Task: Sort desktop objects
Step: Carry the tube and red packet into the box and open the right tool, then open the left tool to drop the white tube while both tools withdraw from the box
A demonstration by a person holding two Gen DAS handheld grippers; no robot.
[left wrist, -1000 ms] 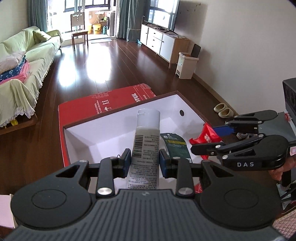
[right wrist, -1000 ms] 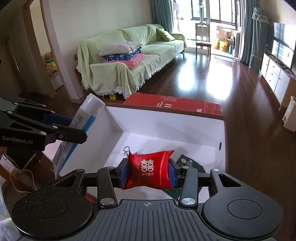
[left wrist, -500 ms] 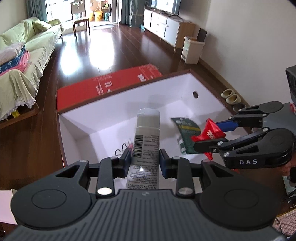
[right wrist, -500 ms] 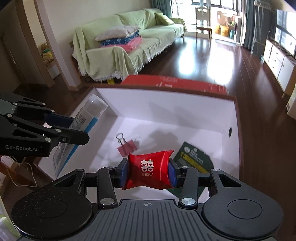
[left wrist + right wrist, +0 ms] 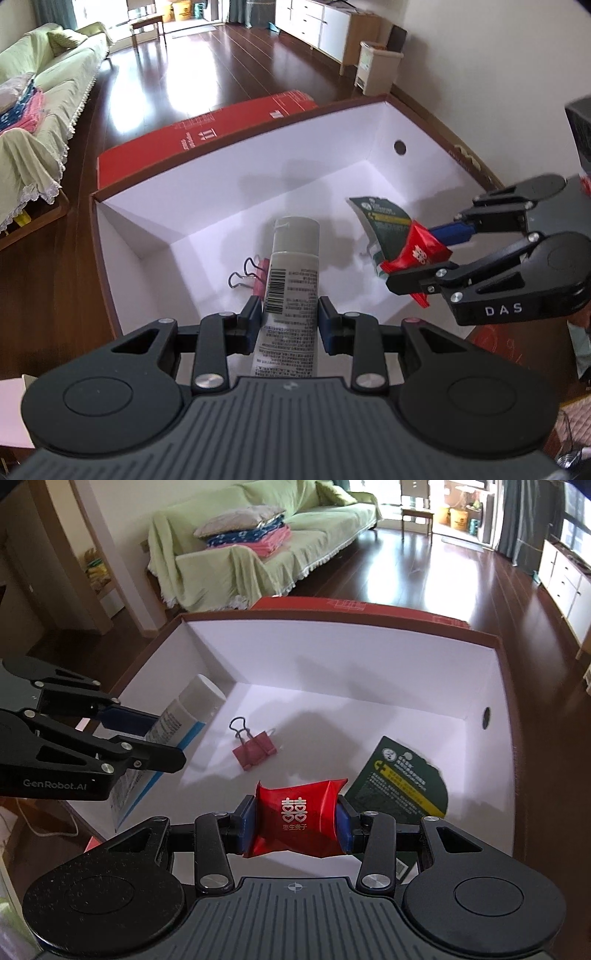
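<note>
Hovering over the near edge of the open box (image 5: 236, 173), the left gripper (image 5: 289, 317) has its 2 blue-padded fingers (image 5: 252, 314) pressed against the sides of a white tube (image 5: 291, 273), narrowed to the tube's width. The tube points away from the camera into the box, cap end far, with a barcode and fine print on its upper face. Below and just left of the cap, a pink binder clip (image 5: 255, 275) lies on the white box floor, its wire handles pointing left.

In the right wrist view, the right gripper (image 5: 295, 825) is closed on a small red foil packet (image 5: 297, 818) printed with white characters; the packet bulges between the 2 pads and sits above the near part of the box floor. From the left wrist view the same gripper reaches in from the right, the red packet held over the right side of the box. A dark green sachet (image 5: 400, 779) with a yellow band lies on the floor to the right, just beyond the packet, 1 corner lifted toward the right wall. The binder clip rests near the middle of the floor, well apart from the sachet.

The box has white inner walls, a brown rim, a round hole (image 5: 486, 713) in its right wall and a red flap (image 5: 207, 129) folded outward on the far side. Beyond it lie dark wood flooring and a green-covered sofa (image 5: 258, 550) with folded blankets.
</note>
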